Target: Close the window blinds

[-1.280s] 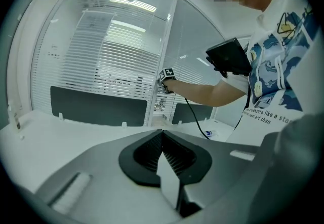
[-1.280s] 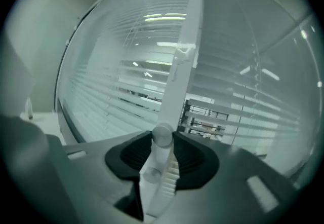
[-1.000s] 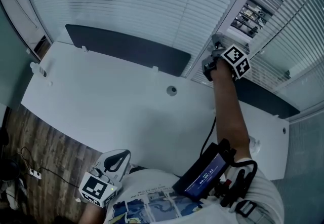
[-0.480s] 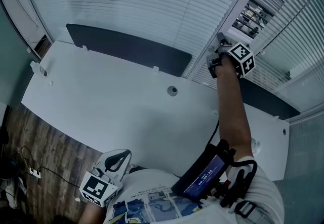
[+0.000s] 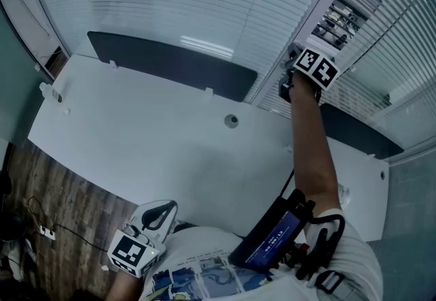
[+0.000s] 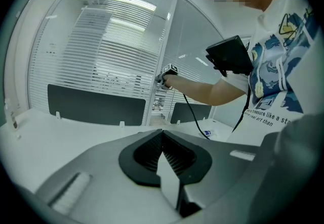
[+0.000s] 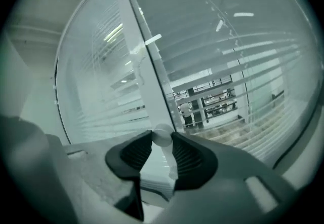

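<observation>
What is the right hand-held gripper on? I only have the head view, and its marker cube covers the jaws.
Observer: A small white knob at the foot of the post between the blinds. It sits between the jaws of the right hand-held gripper, touching both pads. The jaws have just been closing on it.
Operator: And the left one? It's tucked under the torso here.
Observer: The left hand-held gripper has its jaws together, with nothing between them.
</observation>
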